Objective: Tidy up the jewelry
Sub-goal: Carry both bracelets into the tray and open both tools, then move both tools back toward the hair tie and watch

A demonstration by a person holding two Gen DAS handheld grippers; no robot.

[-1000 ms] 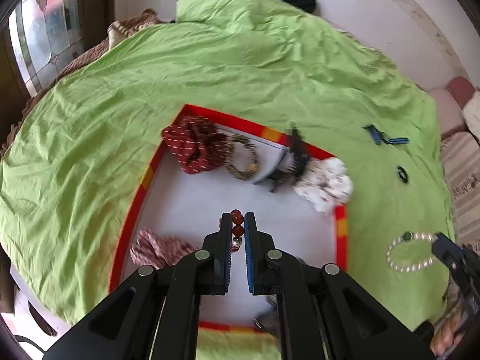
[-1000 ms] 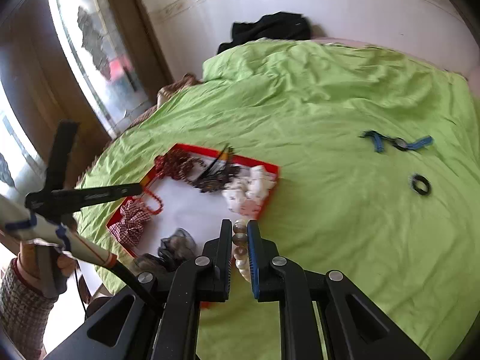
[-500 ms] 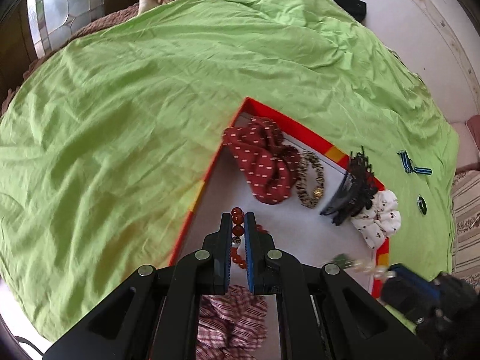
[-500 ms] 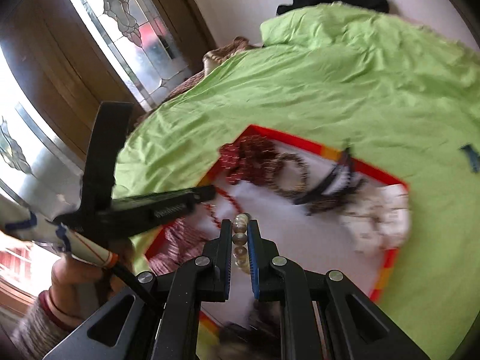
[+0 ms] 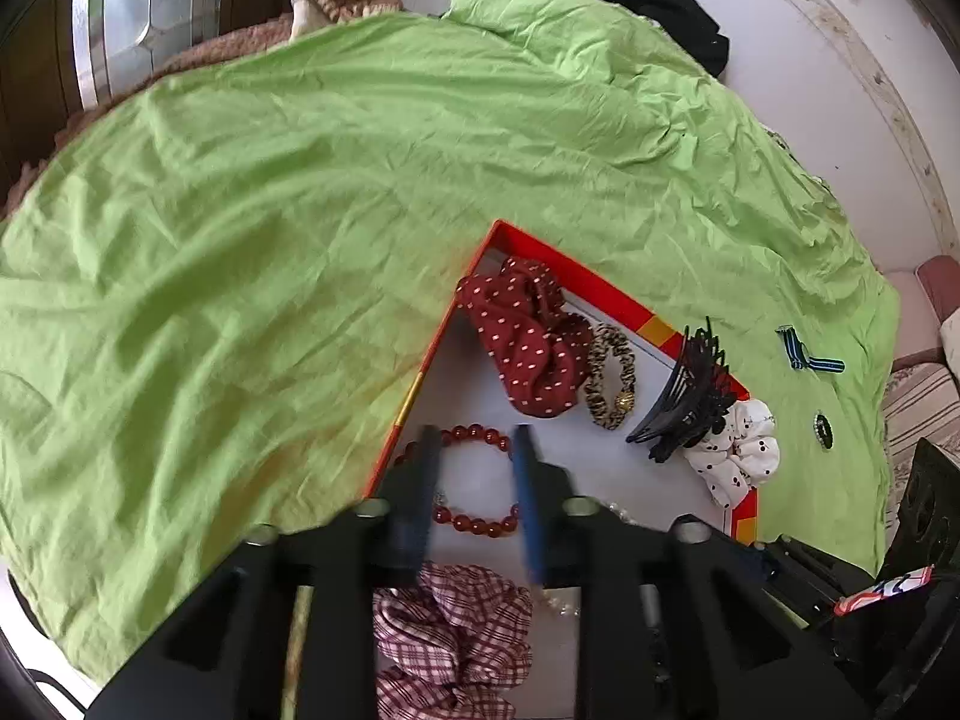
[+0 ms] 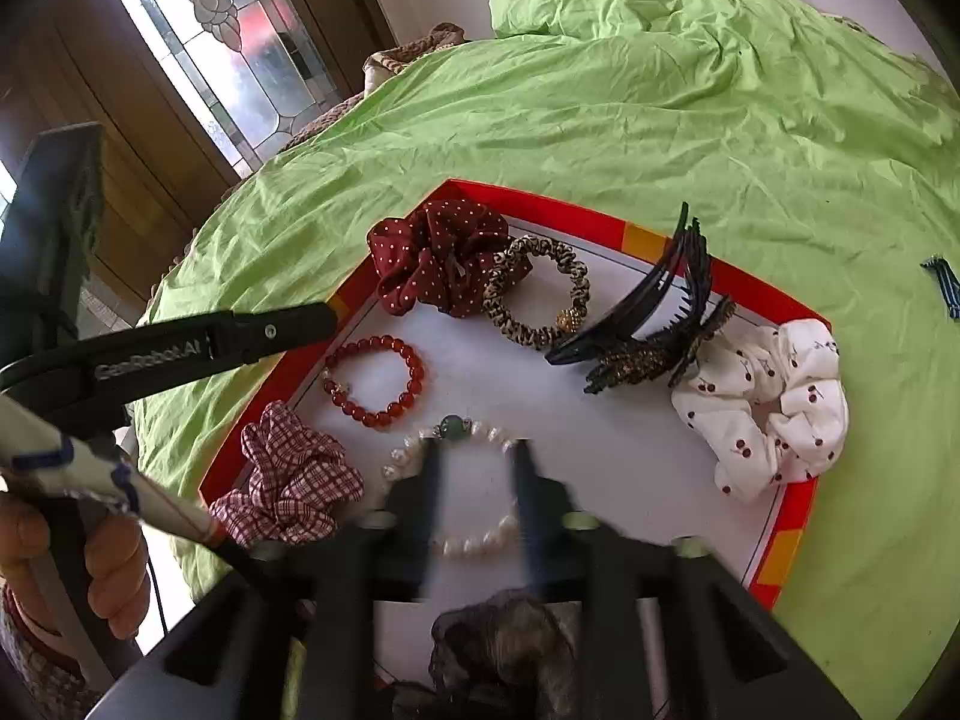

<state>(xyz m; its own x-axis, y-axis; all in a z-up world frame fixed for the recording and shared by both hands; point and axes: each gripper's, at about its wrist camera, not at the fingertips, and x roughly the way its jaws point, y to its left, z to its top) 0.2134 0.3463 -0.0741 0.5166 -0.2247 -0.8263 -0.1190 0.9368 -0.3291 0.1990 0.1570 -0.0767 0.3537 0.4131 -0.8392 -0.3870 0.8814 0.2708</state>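
Releasing both bracelets, each hand-held gripper has just spread apart: left hand-held gripper [image 5: 474, 450] over the red bead bracelet [image 5: 474, 480] by the tray [image 6: 600, 222]'s left edge, right hand-held gripper [image 6: 477, 462] over the pearl bracelet [image 6: 456, 480] near its front edge; next, I judge, lift clear and fetch the loose pieces still on the bed [image 6: 660, 90]

Your left tool [image 5: 474, 498] has just opened its jaws over the red bead bracelet [image 5: 474, 480], lying in the tray [image 5: 606, 288].

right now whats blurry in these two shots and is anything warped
Left wrist view: the left gripper fingers are motion-smeared, while the red bead bracelet stays fairly sharp. Right wrist view: the right gripper fingers are smeared too, the pearl bracelet clear. Both views: fisheye bends the red-rimmed tray edges and darkens the corners.
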